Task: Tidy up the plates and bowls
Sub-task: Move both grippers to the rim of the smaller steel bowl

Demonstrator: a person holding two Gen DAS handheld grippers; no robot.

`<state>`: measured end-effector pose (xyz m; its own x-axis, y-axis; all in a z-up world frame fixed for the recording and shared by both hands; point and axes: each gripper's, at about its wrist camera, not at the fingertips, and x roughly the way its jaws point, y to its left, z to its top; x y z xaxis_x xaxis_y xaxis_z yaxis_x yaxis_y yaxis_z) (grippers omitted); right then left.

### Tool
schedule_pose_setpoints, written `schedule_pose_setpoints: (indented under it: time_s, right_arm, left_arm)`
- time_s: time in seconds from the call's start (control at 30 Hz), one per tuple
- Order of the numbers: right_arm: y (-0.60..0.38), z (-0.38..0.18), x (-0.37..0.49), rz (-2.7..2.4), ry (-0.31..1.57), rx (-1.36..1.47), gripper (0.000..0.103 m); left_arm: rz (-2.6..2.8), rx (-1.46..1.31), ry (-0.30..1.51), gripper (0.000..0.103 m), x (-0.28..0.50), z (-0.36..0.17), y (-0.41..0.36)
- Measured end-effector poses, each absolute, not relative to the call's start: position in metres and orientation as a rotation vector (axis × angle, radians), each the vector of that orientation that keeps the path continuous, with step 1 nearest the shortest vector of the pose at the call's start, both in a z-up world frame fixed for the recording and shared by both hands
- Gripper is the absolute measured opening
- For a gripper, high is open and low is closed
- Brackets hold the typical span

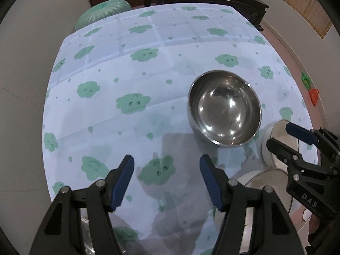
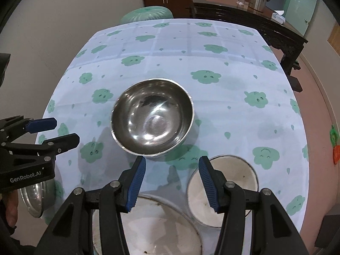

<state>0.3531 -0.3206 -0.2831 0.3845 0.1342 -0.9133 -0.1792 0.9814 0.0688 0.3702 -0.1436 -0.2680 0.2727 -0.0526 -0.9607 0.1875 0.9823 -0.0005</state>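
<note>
Steel, polished and slippery, is the main worry: the round stainless-steel bowl [image 2: 152, 116] stands upright near the middle of the counter [image 2: 212, 48], which wears a pale blue cloth printed with green clouds, and its curved wall and thin rim would likely slide out of a claw that pinches it off-centre. The right claw [image 2: 172, 182] hangs wide open and empty just short of the bowl's near rim, above two white enamel plates with dark rims, a larger one [image 2: 161, 223] closest to the camera and a smaller one [image 2: 233, 180] beside it to the right. The left claw [image 1: 166, 180] is also wide open with nothing between its fingers, hovering over bare cloth to the left of the bowl. A second shiny metal bowl [image 2: 35, 195] lies at the near left edge, partly hidden under the left tool, and looks tilted; a careless sweep could nudge it off the counter. The two tools are near each other, so reaching for the same bowl risks a knock. The loose cloth may also drag if a dish is slid. Beyond the bowl the far half of the counter offers ample open room for stacking.
</note>
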Motion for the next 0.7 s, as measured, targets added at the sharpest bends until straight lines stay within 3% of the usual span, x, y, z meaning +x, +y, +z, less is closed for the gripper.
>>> schedule_pose_setpoints:
  time_s: [0.7]
  right_arm:
    - [-0.342,-0.299,0.399,0.164,1.184,0.026,0.054]
  left_arm:
    - [-0.144,0.173,1.292,0.065,0.409,-0.286,-0.179]
